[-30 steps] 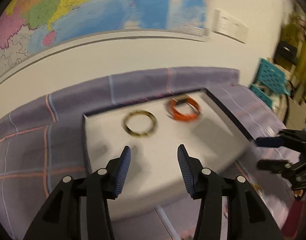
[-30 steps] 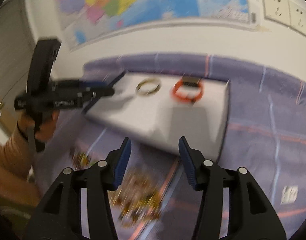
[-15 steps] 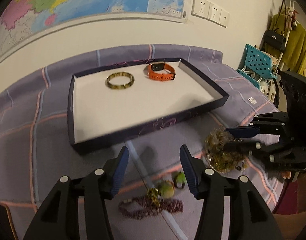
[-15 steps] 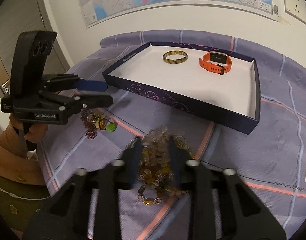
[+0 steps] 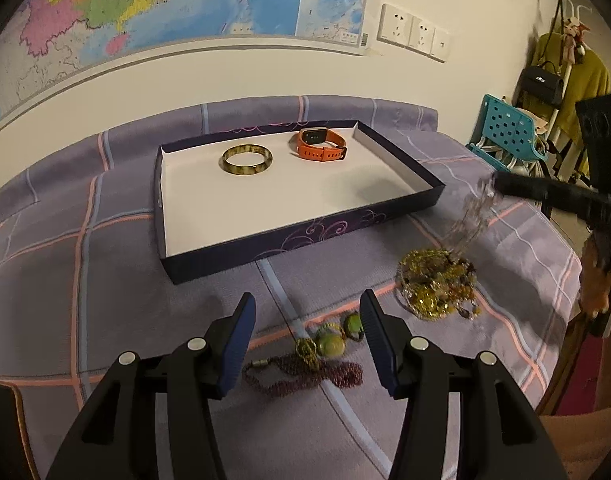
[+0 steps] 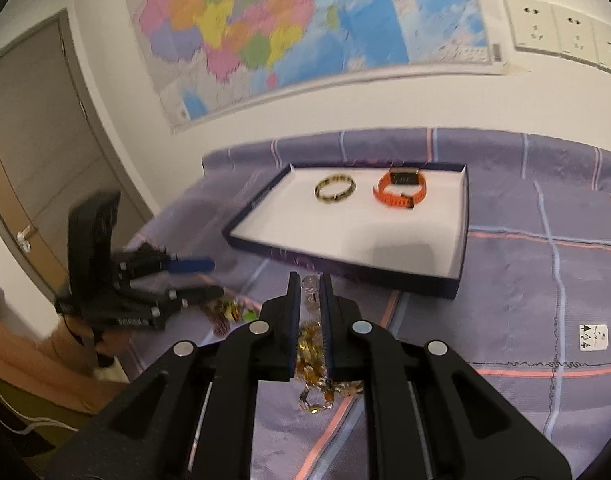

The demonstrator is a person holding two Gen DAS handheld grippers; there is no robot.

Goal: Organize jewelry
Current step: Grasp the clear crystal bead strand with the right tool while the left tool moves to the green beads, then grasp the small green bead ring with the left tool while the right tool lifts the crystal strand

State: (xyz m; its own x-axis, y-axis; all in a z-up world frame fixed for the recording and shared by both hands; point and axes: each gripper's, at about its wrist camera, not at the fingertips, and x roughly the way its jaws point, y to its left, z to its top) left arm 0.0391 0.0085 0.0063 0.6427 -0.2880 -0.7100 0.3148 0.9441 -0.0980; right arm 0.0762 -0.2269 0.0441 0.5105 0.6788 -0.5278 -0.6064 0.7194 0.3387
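Purple checked cloth (image 5: 105,264), tray (image 5: 305,236) holding bangle (image 5: 247,159) and watch (image 5: 319,145) (orange), right hand-held gripper (image 6: 310,312) clamping beads (image 6: 311,354), left hand-held gripper (image 5: 305,344) open

Right gripper (image 5: 501,184): in your left wrist view it is smeared by motion and cut off at the right edge, so you cannot see its jaws there.
Amber bead necklace (image 6: 311,354): your right wrist view hides much of it behind the closed fingers; the strand rising from the pile in the left wrist view is a blur.
Left gripper (image 6: 193,276): blurred in your right wrist view.
Map (image 6: 305,16): its print is too blurred to read.
Fabric tag (image 6: 593,336): its marks are too small to read.
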